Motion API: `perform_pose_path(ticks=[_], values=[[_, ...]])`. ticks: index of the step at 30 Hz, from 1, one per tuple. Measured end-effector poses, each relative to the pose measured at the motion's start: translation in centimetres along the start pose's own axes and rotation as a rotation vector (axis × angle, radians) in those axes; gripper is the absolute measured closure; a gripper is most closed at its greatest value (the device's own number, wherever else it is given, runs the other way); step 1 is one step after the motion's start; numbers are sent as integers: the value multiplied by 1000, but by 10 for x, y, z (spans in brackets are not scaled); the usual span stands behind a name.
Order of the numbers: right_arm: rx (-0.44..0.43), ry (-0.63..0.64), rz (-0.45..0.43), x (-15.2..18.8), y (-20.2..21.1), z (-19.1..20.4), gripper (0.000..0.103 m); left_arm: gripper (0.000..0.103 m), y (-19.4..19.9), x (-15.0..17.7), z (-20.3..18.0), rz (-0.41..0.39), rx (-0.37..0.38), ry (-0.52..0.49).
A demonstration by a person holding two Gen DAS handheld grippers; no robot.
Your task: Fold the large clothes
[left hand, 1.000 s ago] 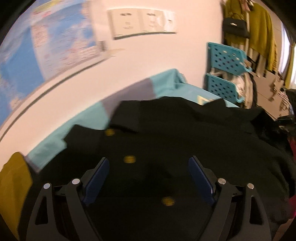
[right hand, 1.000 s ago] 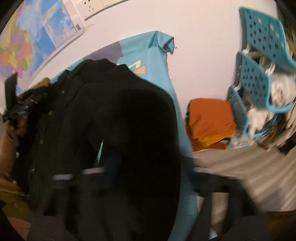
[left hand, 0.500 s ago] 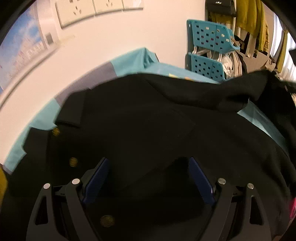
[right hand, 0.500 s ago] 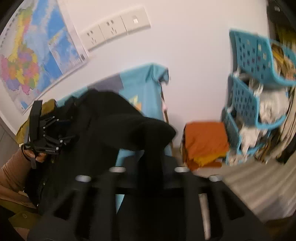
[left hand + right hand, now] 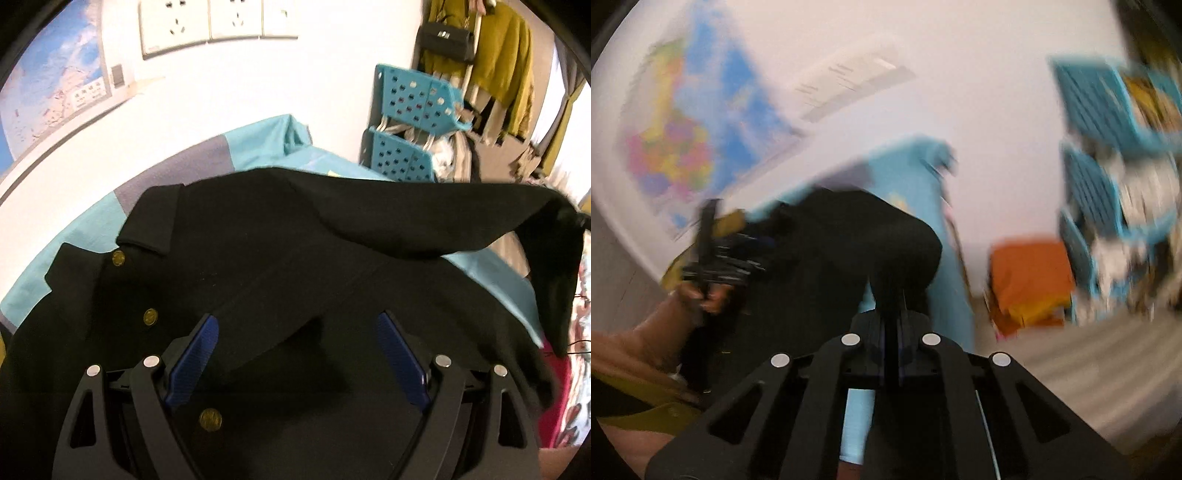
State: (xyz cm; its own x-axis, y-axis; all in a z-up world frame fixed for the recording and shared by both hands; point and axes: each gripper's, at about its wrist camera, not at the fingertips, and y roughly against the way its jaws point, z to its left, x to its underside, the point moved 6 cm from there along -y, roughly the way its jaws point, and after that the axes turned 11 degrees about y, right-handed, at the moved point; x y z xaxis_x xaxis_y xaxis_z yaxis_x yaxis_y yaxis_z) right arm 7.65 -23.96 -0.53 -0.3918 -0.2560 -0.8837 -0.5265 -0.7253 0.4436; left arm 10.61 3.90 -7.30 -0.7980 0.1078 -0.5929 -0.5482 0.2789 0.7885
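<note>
- The black jacket [image 5: 295,266] lies across a light-blue shirt [image 5: 258,147] on the white worktop [image 5: 55,192], collar and brass buttons [image 5: 149,316] toward your left.
- Your right tongs [image 5: 894,321] are pressed together on a bunch of the jacket's cloth, which looks like a sleeve, and it hangs in a raised band across the body.
- Your left tongs [image 5: 295,354] are spread wide just over the front panel, pinching nothing.
- Expect the cloth to be soft, limp and fairly heavy: it will likely sag between grips and drag the shirt beneath if you pull flat.
- Take hold at seams, cuff or hem, where layers are thicker; the placket with the buttons probably grips less evenly.
- Room is tight on the far side: the wall runs close behind the collar.
- To your right, blue baskets [image 5: 413,110] and an orange folded pile [image 5: 1030,273] sit near the jacket's edge, so swing inward.
- The right view is blurred, so finer edges there are uncertain.
</note>
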Motion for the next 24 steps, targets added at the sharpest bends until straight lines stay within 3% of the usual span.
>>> perform_pose_path(ticks=[3,8,12,15,17,19,20,22,23,24], values=[[-32,170,8,-40,-1,50,98,18,26,1,2,-41,39,-2],[-188,329,129,-75,-76,132,97,16,75,14,16,-114,112,29],[-327,259,243,-62,-149,164,94,14,107,36,43,-149,123,76],[-394,174,366,-34,-200,181,91,14,120,57,61,-146,117,101],[-407,165,396,-25,-208,183,90,13,123,70,67,-127,133,117],[-426,131,370,-25,-199,176,87,13,121,81,67,-101,144,118],[-434,109,346,-28,-190,171,80,13,118,87,63,-85,163,113],[-410,84,274,-38,-168,155,37,13,111,90,55,-65,176,101],[-356,88,218,-45,-155,147,9,13,105,91,47,-53,192,92],[-319,107,198,-49,-149,146,13,13,102,91,39,-43,209,82]])
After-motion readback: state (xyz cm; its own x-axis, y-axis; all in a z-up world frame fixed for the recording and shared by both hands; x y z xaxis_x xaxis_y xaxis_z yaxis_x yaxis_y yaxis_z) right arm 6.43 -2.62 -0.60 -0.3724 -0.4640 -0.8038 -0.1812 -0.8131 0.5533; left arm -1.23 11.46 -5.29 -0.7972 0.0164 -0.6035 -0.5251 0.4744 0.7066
